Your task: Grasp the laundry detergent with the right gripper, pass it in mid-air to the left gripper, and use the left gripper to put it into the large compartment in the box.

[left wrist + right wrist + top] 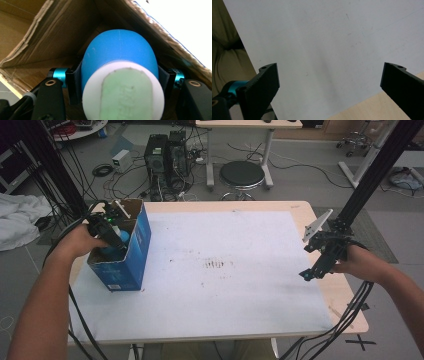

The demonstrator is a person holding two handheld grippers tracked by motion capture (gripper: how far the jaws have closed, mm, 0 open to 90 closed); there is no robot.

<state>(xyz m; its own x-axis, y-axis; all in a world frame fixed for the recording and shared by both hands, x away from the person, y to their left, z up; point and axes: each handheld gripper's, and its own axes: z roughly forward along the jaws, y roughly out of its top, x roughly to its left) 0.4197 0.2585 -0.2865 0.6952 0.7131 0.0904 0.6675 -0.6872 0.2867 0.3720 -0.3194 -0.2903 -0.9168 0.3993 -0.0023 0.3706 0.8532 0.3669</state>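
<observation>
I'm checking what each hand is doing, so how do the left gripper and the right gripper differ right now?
The left gripper is shut on a blue object; the right gripper is open and empty. The left reaches into the blue box; the right hangs over the white sheet near the table's edge. Both have black jaws.

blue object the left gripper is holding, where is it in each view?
High view: the blue object sits at left, inside the open blue cardboard box, in the left gripper.
Left gripper view: centre, clamped between the black jaws, its white and green end toward the camera.
Right gripper view: white table sheet and open jaws.
Shared landmark: the box's brown inner walls.
</observation>
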